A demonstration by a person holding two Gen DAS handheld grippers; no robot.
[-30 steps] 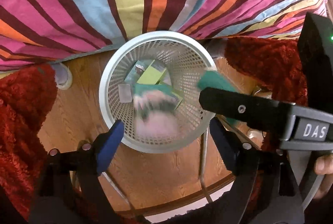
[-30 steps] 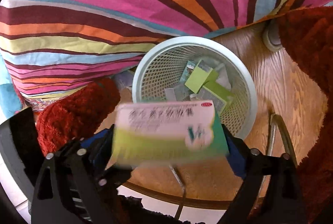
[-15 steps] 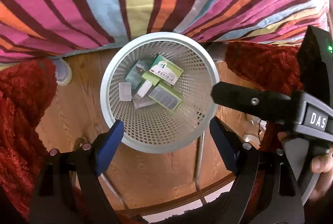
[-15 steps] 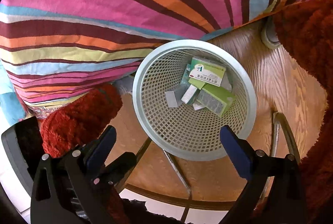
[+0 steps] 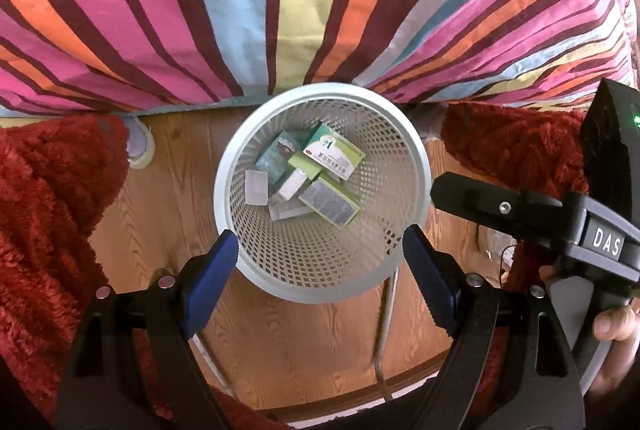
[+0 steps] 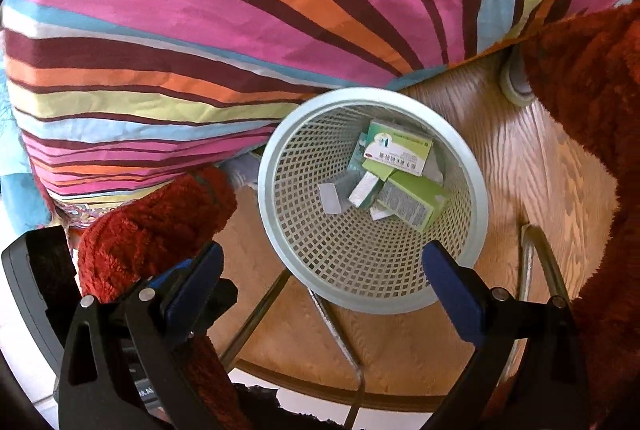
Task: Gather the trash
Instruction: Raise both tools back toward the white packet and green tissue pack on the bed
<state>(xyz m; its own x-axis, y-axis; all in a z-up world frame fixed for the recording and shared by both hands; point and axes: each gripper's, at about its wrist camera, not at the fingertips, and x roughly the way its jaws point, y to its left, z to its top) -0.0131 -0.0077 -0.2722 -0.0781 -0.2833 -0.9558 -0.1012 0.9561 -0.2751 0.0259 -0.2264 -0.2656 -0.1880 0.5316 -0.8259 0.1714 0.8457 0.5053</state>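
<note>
Both your left gripper [image 5: 320, 250] and right gripper [image 6: 324, 270] hang released and empty above the basket [image 5: 416, 166] at frame centre, where the boxes [image 5: 332, 156] lie, ready to fetch more.

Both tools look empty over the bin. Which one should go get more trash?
Probably either. The left tool and right tool both hang open and empty above the bin, boxes already inside. No more trash shows on either side.

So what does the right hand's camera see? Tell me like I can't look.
A white mesh basket stands on a wooden floor, with green and white boxes lying inside. The right gripper hangs open and empty above it, a striped blanket behind and fuzzy red fabric beside it.
</note>
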